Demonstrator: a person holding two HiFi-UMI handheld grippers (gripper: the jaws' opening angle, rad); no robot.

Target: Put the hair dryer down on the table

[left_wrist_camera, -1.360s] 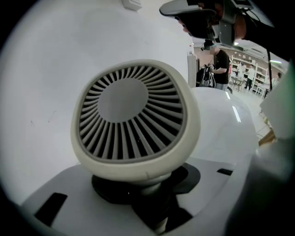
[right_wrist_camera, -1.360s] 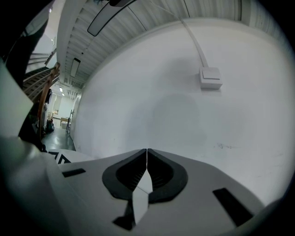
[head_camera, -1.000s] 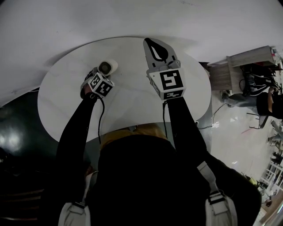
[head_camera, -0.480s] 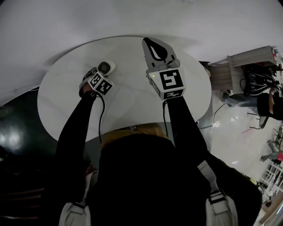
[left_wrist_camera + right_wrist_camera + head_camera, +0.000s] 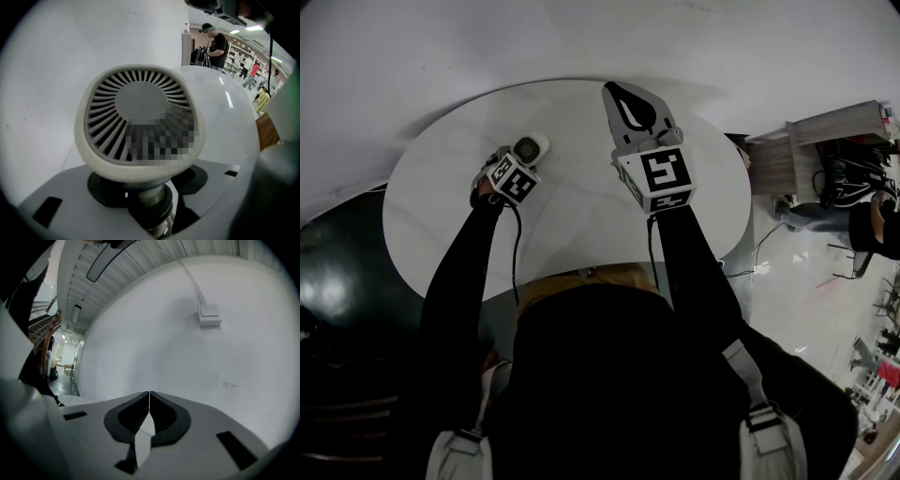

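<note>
Round white desk [image 5: 572,225] is occupying mid-frame. Left gripper [image 5: 510,161] jaws are clamping the dryer [image 5: 531,147] at upper left. Right gripper [image 5: 619,90] jaws are sitting together, empty.

In the head view, the marker cube [image 5: 514,180] of your left hand-held gripper [image 5: 518,159] covers most of the hair dryer [image 5: 532,146]. Only its round end shows, so you cannot tell if it touches the table [image 5: 581,220] or hangs above it. Your head and shoulders [image 5: 609,375] hide the near edge of the table.

In the left gripper view, the big head of the hair dryer covers the tips of the jaws. Its handle [image 5: 151,201] goes down between them and is cut off by the lower edge. The lower right part of the grille [image 5: 103,126] cannot be read. The person [image 5: 216,44] far behind is too small to tell what they do.

In the right gripper view, the body of the right hand-held gripper [image 5: 149,394] hides the table under it.
</note>
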